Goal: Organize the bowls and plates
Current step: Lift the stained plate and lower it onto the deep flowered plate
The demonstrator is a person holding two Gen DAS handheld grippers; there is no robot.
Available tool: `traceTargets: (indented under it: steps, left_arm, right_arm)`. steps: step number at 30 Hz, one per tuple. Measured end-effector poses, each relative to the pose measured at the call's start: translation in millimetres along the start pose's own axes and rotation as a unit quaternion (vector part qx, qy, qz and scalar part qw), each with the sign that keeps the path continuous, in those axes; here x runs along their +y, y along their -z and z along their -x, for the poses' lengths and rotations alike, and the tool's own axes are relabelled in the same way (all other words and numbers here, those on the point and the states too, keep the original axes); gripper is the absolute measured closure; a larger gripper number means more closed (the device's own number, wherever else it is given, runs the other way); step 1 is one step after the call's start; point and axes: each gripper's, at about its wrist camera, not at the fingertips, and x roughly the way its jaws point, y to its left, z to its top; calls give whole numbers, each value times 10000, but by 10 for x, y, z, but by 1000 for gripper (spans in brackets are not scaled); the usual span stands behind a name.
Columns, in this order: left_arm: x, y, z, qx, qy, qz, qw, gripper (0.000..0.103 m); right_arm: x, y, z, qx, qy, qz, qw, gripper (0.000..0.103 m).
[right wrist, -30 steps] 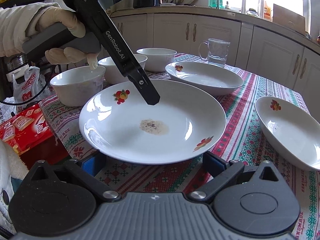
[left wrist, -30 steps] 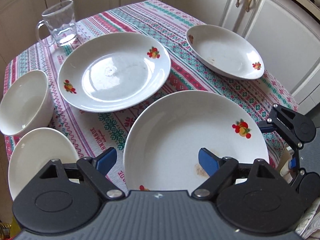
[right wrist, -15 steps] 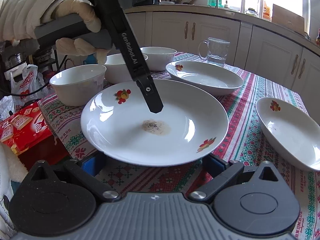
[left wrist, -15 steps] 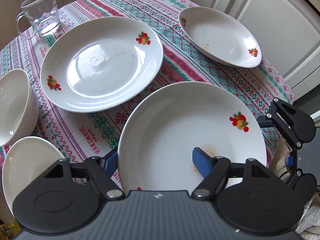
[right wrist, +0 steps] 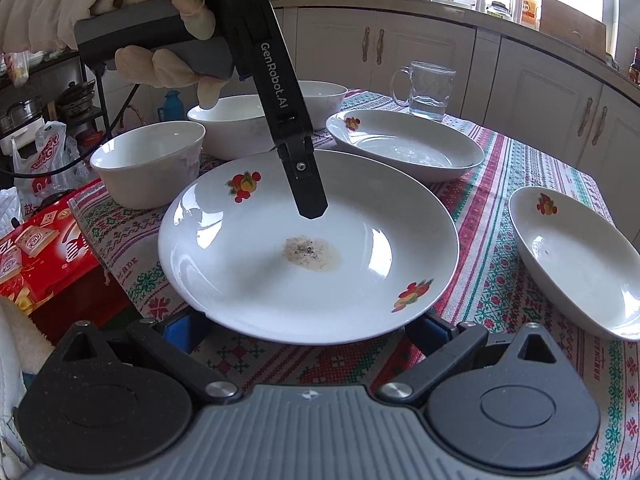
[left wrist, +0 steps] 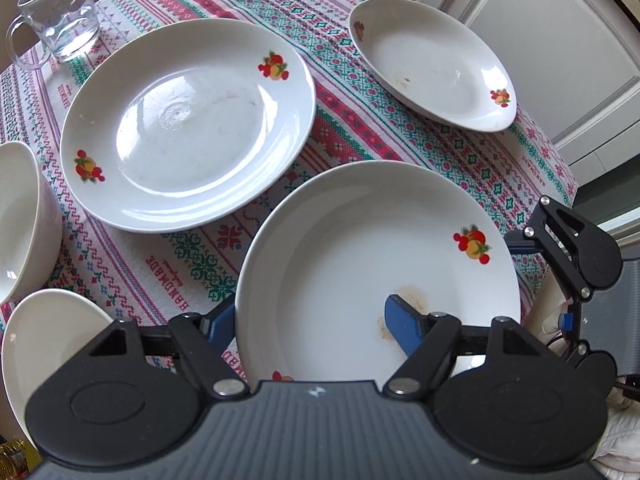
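A white plate with fruit decals and a brown stain (left wrist: 372, 256) (right wrist: 308, 248) lies nearest on the patterned tablecloth. My left gripper (left wrist: 308, 316) is open and straddles its rim: one blue finger is inside the plate, the other is outside by the cloth. In the right wrist view the left gripper's finger (right wrist: 304, 184) points down into the plate. My right gripper (right wrist: 308, 328) is open, its fingers low beside the plate's near edge. A second plate (left wrist: 188, 124) and an oval dish (left wrist: 432, 64) lie beyond.
Three white bowls (right wrist: 148, 160) (right wrist: 236, 124) (right wrist: 324, 96) stand at the table's left in the right wrist view. A glass mug (left wrist: 60, 12) stands at the far corner. A red box (right wrist: 36, 252) sits below the table edge. White cabinets surround the table.
My left gripper has moved forward and down over the near plate's rim; one finger now sits deeper inside the plate. My right gripper has come a little closer to the plate.
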Motion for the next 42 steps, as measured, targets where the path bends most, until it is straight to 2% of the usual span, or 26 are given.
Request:
traceTargets:
  steps: [10,24,33,42]
  left_arm:
    - [-6,-12,-53,75,121,14,9999,24]
    - [5,-70,124,-221,250,102,9994,24]
    - [-66,-249,217,-428,260,126,9987,24]
    - [-231,-573,206,-523,295,-49,9982,24]
  right_arm:
    - [-19,-6,15,56,-38,-23,10000,0]
    - [-102,-59,77,103,-60,62,9999,0]
    - [-258,-129,172,39,5,174,9998,0]
    - [-540,-146,272,8,134,174,9998,0]
